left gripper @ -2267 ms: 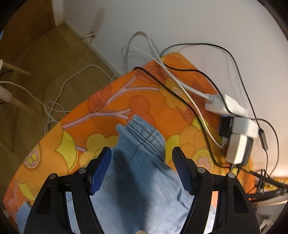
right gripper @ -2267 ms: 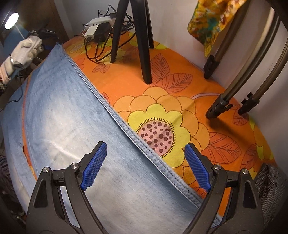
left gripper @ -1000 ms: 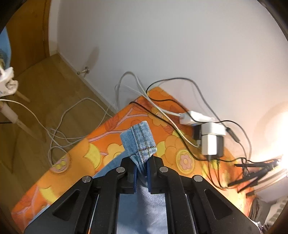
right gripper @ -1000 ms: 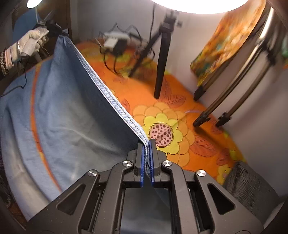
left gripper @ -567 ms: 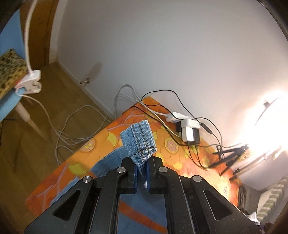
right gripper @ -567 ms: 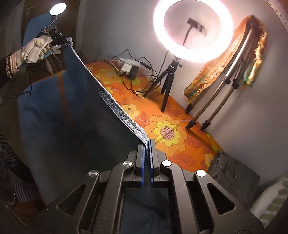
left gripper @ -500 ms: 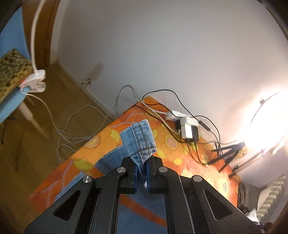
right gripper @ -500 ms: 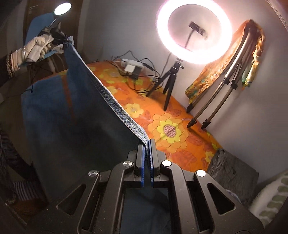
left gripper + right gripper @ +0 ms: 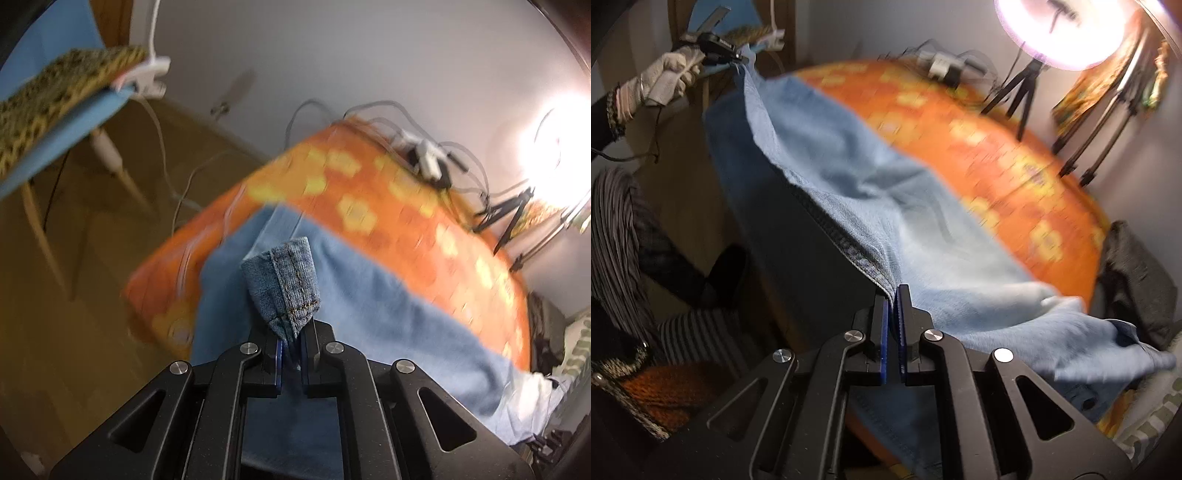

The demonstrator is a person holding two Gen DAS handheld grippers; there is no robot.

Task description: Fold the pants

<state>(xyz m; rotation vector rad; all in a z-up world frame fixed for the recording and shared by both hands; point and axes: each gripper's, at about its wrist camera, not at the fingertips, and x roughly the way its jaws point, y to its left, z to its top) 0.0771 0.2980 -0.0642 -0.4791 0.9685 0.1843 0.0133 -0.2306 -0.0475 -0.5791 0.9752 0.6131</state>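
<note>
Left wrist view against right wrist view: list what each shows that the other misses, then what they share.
Only the left wrist view: the left gripper shut on the jeans' hem corner, the wooden floor, a chair leg.

Only the right wrist view: the right gripper clamped on the jeans' side seam, the gloved left hand, striped clothing.

Both: the jeans, the orange floral cover, the chargers, the ring light.

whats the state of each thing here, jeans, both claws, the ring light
jeans: lifted along one edge, the rest draped over the orange flowered cover
left claw: shut on the jeans hem corner
right claw: shut on the jeans side seam
ring light: on, glaring
</note>
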